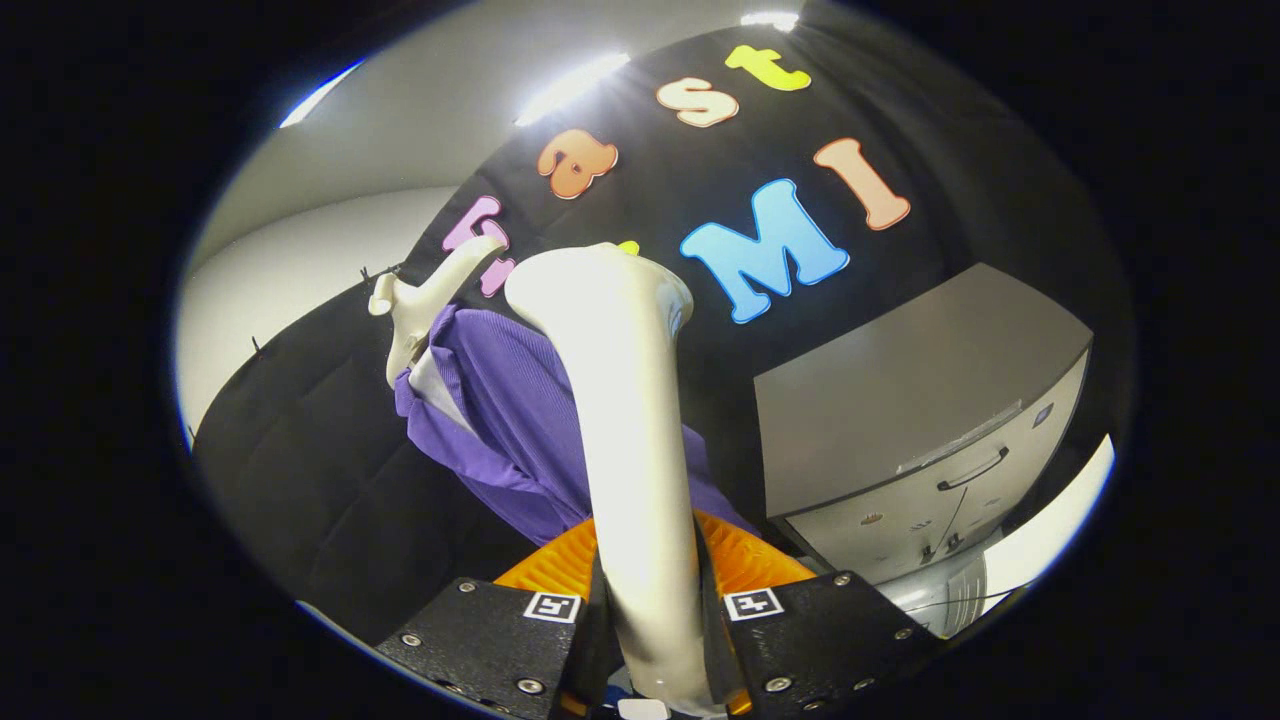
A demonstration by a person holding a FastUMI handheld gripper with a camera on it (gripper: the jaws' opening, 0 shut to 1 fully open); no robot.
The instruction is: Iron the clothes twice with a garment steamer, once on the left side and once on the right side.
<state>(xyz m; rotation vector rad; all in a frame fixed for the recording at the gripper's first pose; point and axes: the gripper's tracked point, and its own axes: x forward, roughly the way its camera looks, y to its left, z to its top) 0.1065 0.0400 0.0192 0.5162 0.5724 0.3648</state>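
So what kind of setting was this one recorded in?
Likely a staged recording booth, not a home: a black cloth wall hangs behind a purple garment on a white hanger, beside a grey cabinet. The gripper is shut on the garment steamer.

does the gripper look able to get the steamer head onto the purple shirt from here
Probably yes: the gripper is shut on the steamer, whose head rises just beside the purple shirt on its hanger, nothing between them.

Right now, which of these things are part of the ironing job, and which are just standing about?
Part of the job:
gripper, shut on the cream plastic garment steamer
purple ribbed shirt
cream hanger

Just standing about:
grey metal cabinet
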